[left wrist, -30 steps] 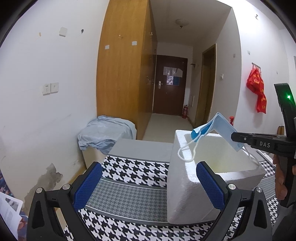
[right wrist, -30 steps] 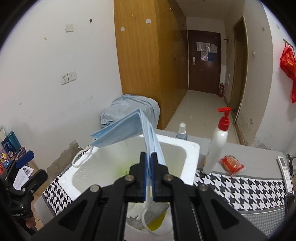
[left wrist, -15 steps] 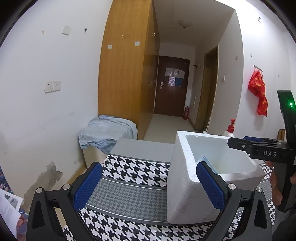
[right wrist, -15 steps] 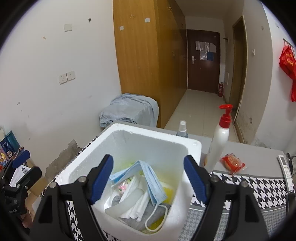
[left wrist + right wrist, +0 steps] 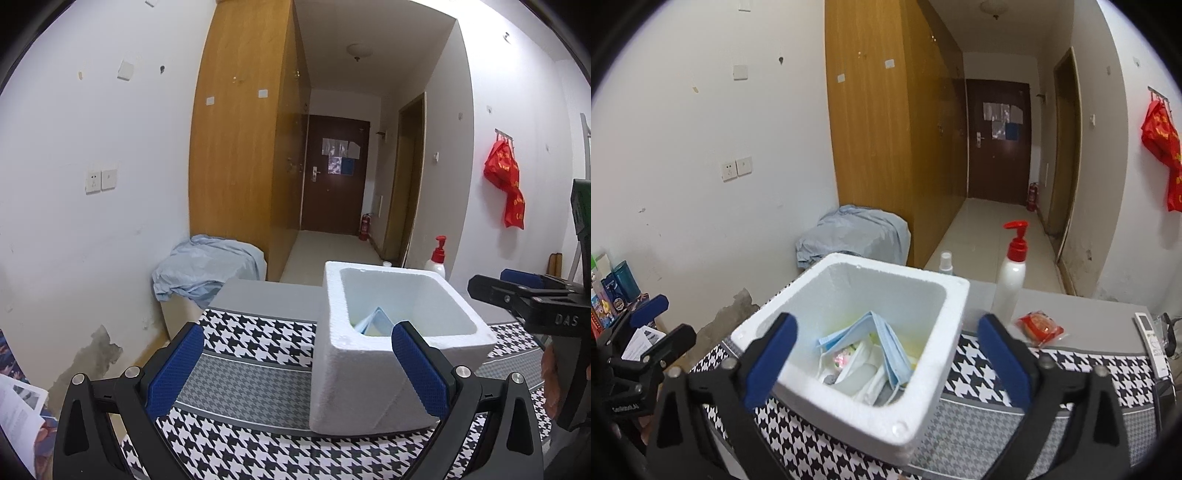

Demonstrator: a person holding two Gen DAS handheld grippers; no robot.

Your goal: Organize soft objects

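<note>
— Both pairs of jaws stand apart, as far as I can see; the right gripper (image 5: pixel 884 352) is opening wide at the bottom of its own view, its blue pads either side of the foam box (image 5: pixel 925 384) with nothing between them but air; the left gripper (image 5: pixel 297 363) is spread too, and empty, low in its frame.

— And the face mask (image 5: pixel 882 338)?

— Lying in the box, centre of the right view, folded like a tent on top of a heap of other white and pale soft things; from the left view only its blue tip (image 5: pixel 376 319) peeks over the near wall, right of middle; I'd say it sits there because the box is the collecting place for the soft items.

— Why is the left gripper off to the side?

— My guess is that it waits clear of the box mouth; it points over the houndstooth cloth (image 5: pixel 255 332), lower middle of its frame, beside the box and not touching it.

— Anything else left to sort?

— A red packet (image 5: pixel 1039 328) lies on the grey table (image 5: pixel 1089 317) at right of the right view, just beside the pump bottle (image 5: pixel 1010 278); whether it counts as soft I cannot tell; a small spray bottle (image 5: pixel 946 262) stands behind the box rim; a remote (image 5: pixel 1152 341) lies at the far right edge.
</note>
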